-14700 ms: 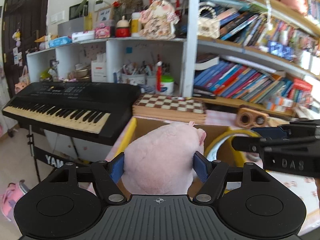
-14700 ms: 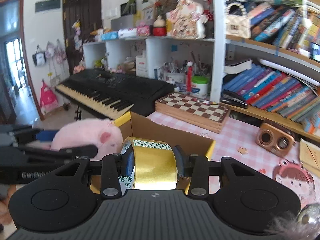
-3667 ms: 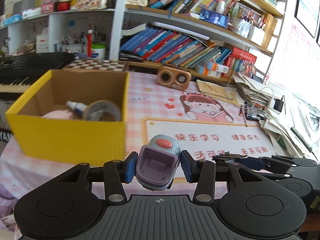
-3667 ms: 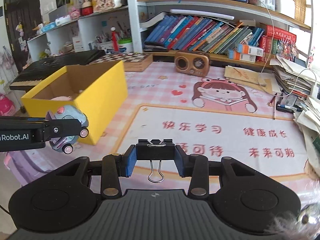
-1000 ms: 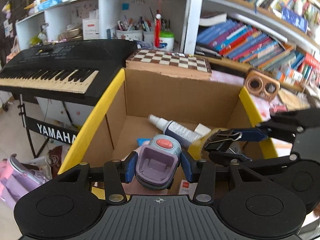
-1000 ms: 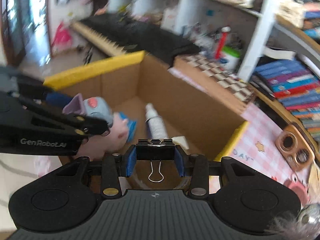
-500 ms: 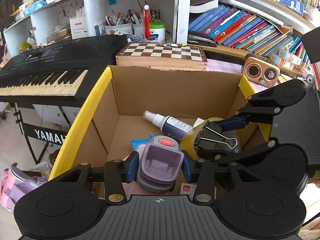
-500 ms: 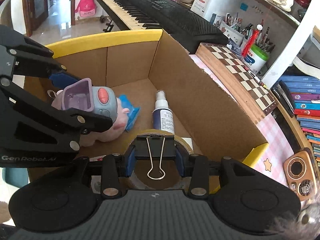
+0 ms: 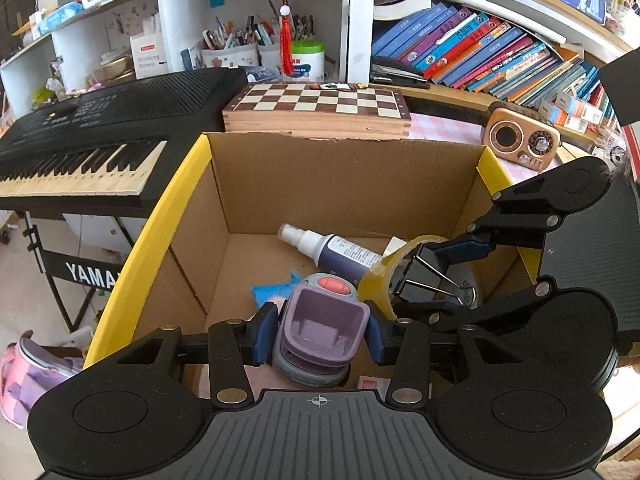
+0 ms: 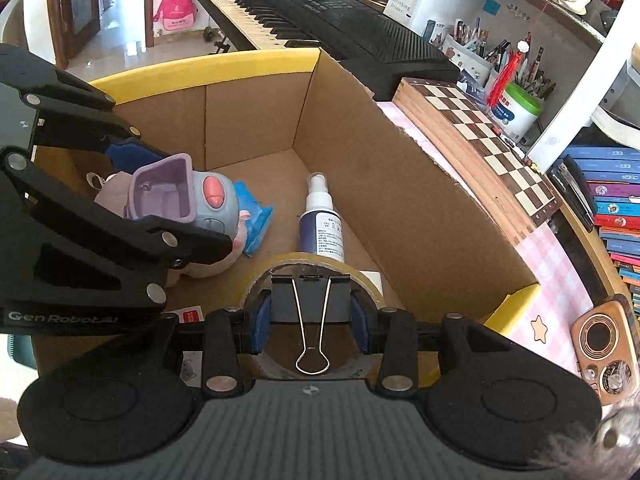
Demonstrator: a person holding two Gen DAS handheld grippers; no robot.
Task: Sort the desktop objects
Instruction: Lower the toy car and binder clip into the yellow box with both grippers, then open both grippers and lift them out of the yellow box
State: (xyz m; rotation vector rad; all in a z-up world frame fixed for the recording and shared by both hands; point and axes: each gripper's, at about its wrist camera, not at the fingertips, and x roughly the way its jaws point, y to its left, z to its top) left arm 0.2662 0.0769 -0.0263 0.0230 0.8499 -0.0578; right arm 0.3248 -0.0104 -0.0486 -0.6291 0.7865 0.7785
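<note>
Yellow-rimmed box, checkered chessboard

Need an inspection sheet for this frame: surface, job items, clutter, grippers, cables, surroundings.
Surface: pink checked cloth.
Job items: box holds spray bottle, tape roll, pink plush, blue packet.
Clutter: chessboard, radio.
Grippers: left gripper shut on toy car; right gripper shut on binder clip; both over the box.
Cables: nothing seen.
Surroundings: keyboard, bookshelves.
</note>
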